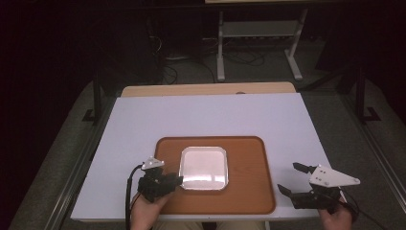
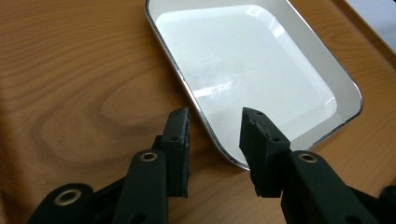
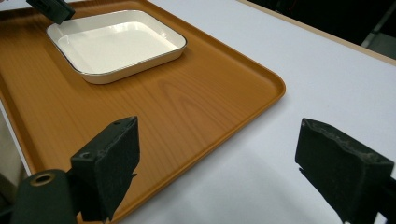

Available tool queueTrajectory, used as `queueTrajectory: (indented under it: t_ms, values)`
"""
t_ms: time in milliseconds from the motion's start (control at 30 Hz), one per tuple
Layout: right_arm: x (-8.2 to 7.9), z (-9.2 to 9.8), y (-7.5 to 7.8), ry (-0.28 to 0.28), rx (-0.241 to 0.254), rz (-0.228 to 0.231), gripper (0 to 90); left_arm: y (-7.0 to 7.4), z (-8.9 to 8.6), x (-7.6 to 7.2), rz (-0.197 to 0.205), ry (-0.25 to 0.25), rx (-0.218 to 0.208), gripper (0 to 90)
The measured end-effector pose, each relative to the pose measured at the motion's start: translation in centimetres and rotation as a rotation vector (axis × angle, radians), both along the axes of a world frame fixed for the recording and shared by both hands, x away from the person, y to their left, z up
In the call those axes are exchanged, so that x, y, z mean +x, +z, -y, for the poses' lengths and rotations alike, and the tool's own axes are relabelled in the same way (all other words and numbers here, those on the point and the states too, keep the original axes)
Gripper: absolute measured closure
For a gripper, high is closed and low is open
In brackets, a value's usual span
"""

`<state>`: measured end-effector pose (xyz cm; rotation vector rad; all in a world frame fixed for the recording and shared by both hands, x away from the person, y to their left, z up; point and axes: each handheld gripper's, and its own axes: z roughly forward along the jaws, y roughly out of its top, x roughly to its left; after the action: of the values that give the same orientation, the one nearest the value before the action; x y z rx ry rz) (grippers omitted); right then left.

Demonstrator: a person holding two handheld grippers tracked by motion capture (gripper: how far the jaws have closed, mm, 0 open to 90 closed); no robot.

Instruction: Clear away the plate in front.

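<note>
A white square dish (image 1: 203, 167) with a thin dark rim sits in the middle of a brown wood-grain tray (image 1: 249, 172). My left gripper (image 1: 178, 180) is at the dish's near left corner. In the left gripper view its jaws (image 2: 215, 121) straddle the rim of the dish (image 2: 247, 60), one over the tray (image 2: 70, 70) and one over the dish's inside. Gaps show on both sides of the rim, so it is open. My right gripper (image 1: 288, 177) hovers wide open over the white table, right of the tray, with nothing between its fingers (image 3: 217, 135).
The white tabletop (image 1: 201, 115) extends beyond the tray to a bare wooden strip (image 1: 206, 89) at the far edge. In the right gripper view the tray's corner (image 3: 275, 86) lies just ahead of the jaws. A metal stand (image 1: 258, 28) and cables sit on the dark floor behind.
</note>
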<state>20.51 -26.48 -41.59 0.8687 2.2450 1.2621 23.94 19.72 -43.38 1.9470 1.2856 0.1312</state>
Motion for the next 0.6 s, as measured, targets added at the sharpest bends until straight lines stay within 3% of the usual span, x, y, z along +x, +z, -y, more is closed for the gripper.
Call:
queueTrajectory:
  t_ms: [433, 600]
  values:
    - [0.1, 0.0, 0.0, -0.008, -0.005, -0.003, 13.0, 0.4, -0.9, 0.0, 0.051, -0.026, -0.015, 60.2]
    - [0.1, 0.0, -0.1, -0.012, -0.006, -0.007, 13.0, 0.5, -1.5, 0.1, 0.087, -0.038, 0.010, 57.8]
